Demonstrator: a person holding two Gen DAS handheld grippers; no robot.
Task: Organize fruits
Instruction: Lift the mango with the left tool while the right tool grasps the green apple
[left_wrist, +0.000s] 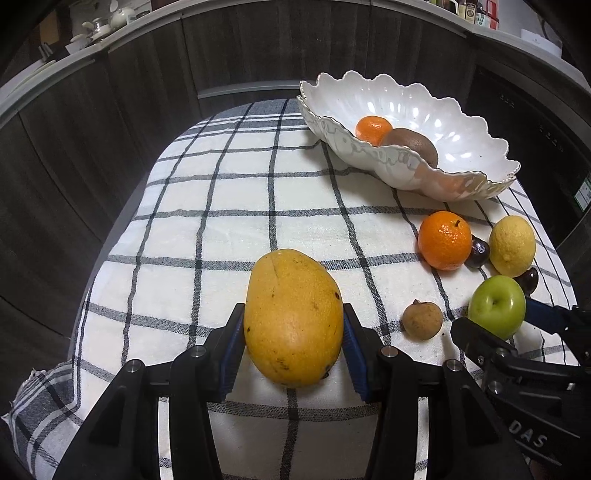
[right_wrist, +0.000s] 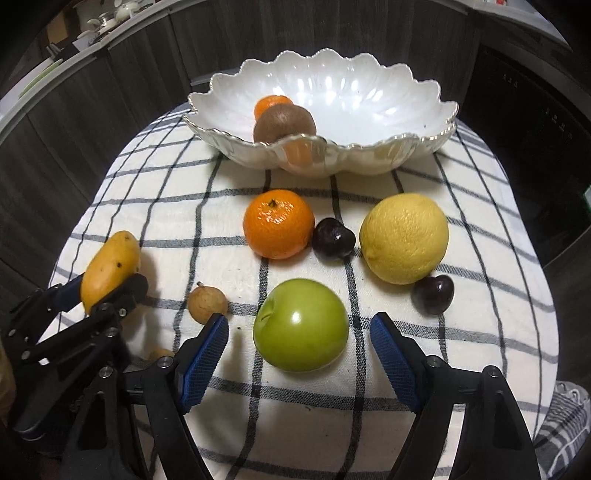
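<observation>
The left gripper (left_wrist: 293, 325) has its jaws closed on the mango (left_wrist: 293, 317), one blue pad on each long side, near the lower half of the fruit. The mango lies on the checked cloth (left_wrist: 221, 203) on the table, and I cannot tell if it has left the cloth yet. A mango like this is probably heavy for its size, and its skin is smooth and a bit slippery. It may be soft when ripe, so a hard squeeze could bruise it. Holding it across the fat middle, as now, looks like the best place. The right gripper (right_wrist: 301, 332) has its jaws open, with the green apple (right_wrist: 301, 325) between them, and there is a gap on both sides, so the pads do not touch it. The apple looks hard, round and shiny, so it could roll or slip; the pads should meet it at its widest part. Near it sit an orange (right_wrist: 279, 223), a lemon (right_wrist: 404, 238), two dark plums (right_wrist: 333, 239) (right_wrist: 433, 293) and a small brown fruit (right_wrist: 207, 304). The white bowl (right_wrist: 388, 110) stands at the far end, with a kiwi (right_wrist: 284, 123) and another orange already inside. It looks breakable, so fruit should be set in gently.
</observation>
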